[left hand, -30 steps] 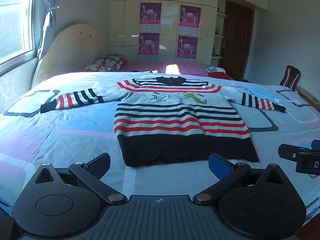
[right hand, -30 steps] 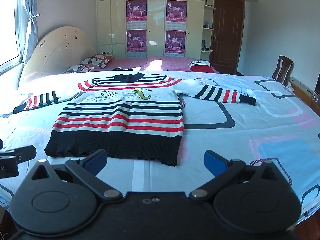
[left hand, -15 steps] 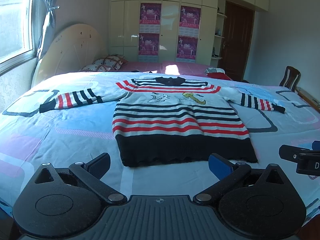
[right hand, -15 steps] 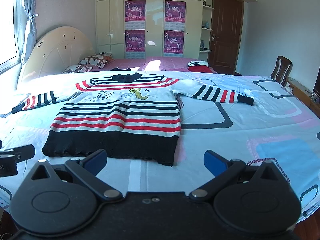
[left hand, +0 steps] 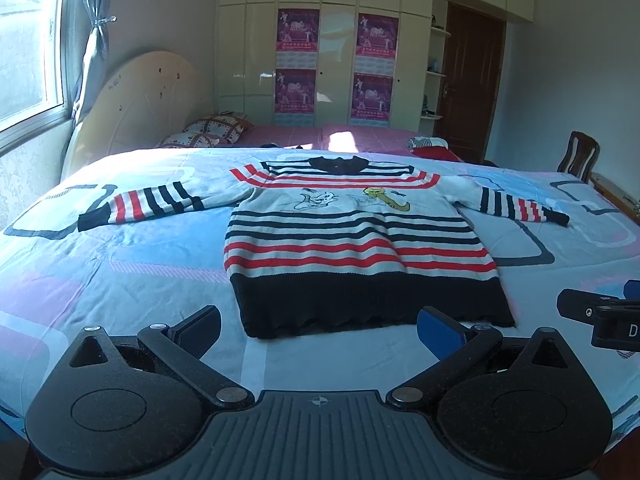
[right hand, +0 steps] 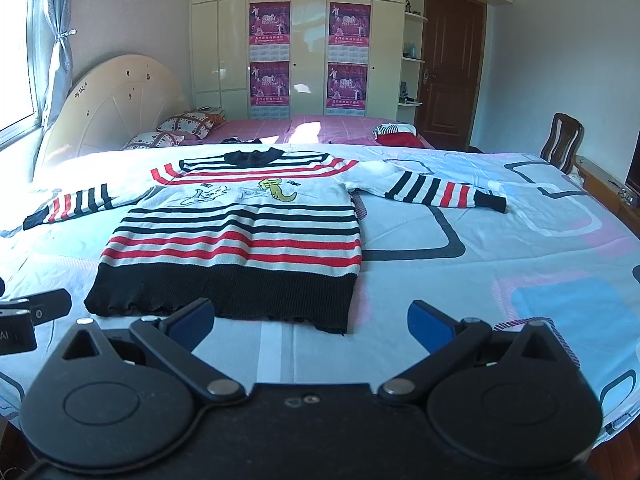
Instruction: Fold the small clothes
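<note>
A small striped sweater (left hand: 352, 240) lies flat and face up on the bed, sleeves spread out to both sides, black hem nearest me. It also shows in the right wrist view (right hand: 240, 236). My left gripper (left hand: 318, 326) is open and empty, just short of the hem, towards its left half. My right gripper (right hand: 311, 318) is open and empty, just short of the hem's right corner. The right gripper's tip shows at the right edge of the left wrist view (left hand: 600, 314).
The bed has a pale blue patterned sheet (left hand: 120, 264). A headboard (left hand: 136, 104) and pillows (left hand: 208, 132) stand at the far left. Folded red clothes (left hand: 430, 146) lie at the back. A wooden chair (left hand: 578, 156) stands at the right.
Both grippers have edged slightly forward towards the sweater's hem. The sweater has not moved.
</note>
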Tool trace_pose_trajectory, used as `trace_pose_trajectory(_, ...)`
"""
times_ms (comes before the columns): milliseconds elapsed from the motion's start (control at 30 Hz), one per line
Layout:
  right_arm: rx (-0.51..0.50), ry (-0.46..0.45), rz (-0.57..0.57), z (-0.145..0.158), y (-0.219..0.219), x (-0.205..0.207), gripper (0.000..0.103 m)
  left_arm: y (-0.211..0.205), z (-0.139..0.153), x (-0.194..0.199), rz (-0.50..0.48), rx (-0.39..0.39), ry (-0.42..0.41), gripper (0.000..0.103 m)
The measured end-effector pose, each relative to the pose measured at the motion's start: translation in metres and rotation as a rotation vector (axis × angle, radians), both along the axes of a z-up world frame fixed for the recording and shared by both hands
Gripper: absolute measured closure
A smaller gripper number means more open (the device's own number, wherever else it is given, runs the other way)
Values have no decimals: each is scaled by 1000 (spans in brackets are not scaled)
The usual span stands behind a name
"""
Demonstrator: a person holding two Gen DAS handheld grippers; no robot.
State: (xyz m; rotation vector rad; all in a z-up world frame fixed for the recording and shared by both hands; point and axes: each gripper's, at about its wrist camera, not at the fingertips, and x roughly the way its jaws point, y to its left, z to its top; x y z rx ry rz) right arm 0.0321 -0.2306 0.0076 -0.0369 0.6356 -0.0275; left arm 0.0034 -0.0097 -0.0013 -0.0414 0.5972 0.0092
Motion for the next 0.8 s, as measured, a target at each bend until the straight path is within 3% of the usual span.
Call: trace_pose_trajectory(800, -13, -3, 12, 4, 9, -1, 0, 5, -1, -2, 7, 3, -5, 0)
